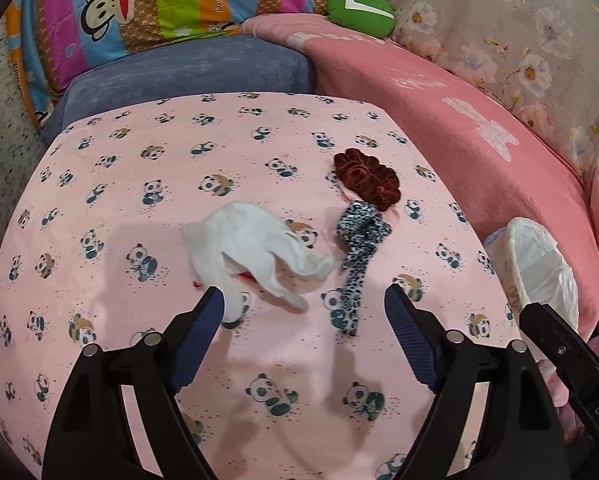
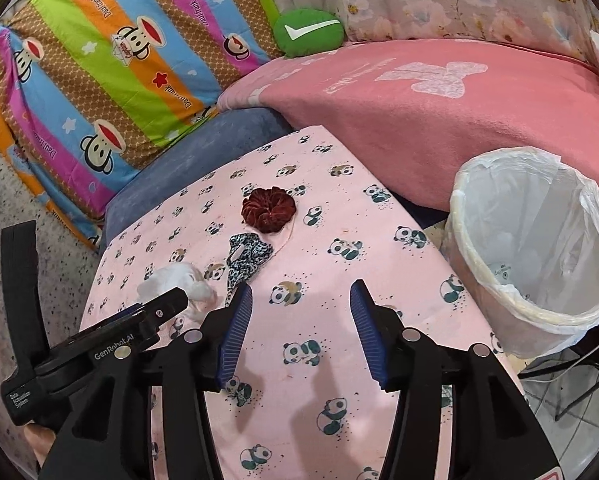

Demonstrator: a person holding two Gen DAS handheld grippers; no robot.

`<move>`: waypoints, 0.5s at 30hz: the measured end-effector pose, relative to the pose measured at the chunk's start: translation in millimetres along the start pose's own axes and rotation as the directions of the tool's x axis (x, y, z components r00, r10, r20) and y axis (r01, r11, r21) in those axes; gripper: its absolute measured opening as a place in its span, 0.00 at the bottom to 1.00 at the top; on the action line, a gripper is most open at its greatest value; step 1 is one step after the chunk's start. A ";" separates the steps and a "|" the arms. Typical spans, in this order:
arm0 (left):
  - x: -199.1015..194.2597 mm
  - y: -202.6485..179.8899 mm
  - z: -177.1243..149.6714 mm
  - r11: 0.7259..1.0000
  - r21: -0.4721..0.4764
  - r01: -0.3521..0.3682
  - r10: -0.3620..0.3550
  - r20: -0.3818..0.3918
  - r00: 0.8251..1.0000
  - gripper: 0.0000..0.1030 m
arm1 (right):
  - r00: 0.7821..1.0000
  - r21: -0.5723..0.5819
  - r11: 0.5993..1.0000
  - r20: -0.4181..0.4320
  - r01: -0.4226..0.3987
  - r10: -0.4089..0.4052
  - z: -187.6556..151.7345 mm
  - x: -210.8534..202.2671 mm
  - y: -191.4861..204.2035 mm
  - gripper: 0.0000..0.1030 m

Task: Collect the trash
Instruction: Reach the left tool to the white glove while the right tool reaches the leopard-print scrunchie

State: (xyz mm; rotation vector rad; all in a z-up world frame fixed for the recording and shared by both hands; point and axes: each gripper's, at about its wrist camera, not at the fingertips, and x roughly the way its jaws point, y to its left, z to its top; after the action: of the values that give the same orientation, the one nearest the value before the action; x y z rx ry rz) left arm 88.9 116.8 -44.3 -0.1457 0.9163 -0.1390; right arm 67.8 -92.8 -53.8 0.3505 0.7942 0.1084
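A crumpled white tissue (image 1: 255,252) with a red smear lies on the pink panda-print cloth (image 1: 139,168). My left gripper (image 1: 304,300) hovers just short of it, open, its left pad close by the tissue's near edge. In the right wrist view the same tissue (image 2: 179,284) sits at the left, partly hidden by the left gripper's body (image 2: 99,344). My right gripper (image 2: 301,294) is open over bare cloth with nothing between its pads. A white-lined trash bin (image 2: 539,248) stands at the right; it shows as a bin edge (image 1: 539,264) in the left wrist view.
A dark red scrunchie (image 1: 369,176) and a leopard-print hair tie (image 1: 357,248) lie just right of the tissue. Behind are a blue cushion (image 1: 187,68), a pink blanket (image 1: 459,120), a striped monkey pillow (image 1: 159,4) and a green plush (image 1: 359,8).
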 end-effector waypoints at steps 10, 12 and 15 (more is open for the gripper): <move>16.1 49.9 6.3 0.997 -0.069 -0.040 0.037 -0.038 0.999 0.83 | 0.999 -0.063 0.998 -0.043 -0.012 0.009 -4.4 32.4 40.5 0.51; 21.3 56.5 9.2 0.996 -0.087 -0.037 0.032 -0.052 0.998 0.84 | 0.999 -0.072 0.997 -0.052 -0.014 0.011 -3.8 40.5 47.7 0.51; 28.8 63.8 15.0 0.993 -0.115 -0.009 0.002 -0.068 0.998 0.84 | 0.998 -0.089 0.996 -0.061 -0.014 0.009 -1.7 51.8 57.6 0.51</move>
State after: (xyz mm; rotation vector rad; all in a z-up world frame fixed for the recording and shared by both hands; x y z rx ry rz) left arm 121.9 175.2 -69.5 -0.2465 0.9931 -0.0865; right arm 104.9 -26.7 -70.0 0.2680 0.8441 0.1653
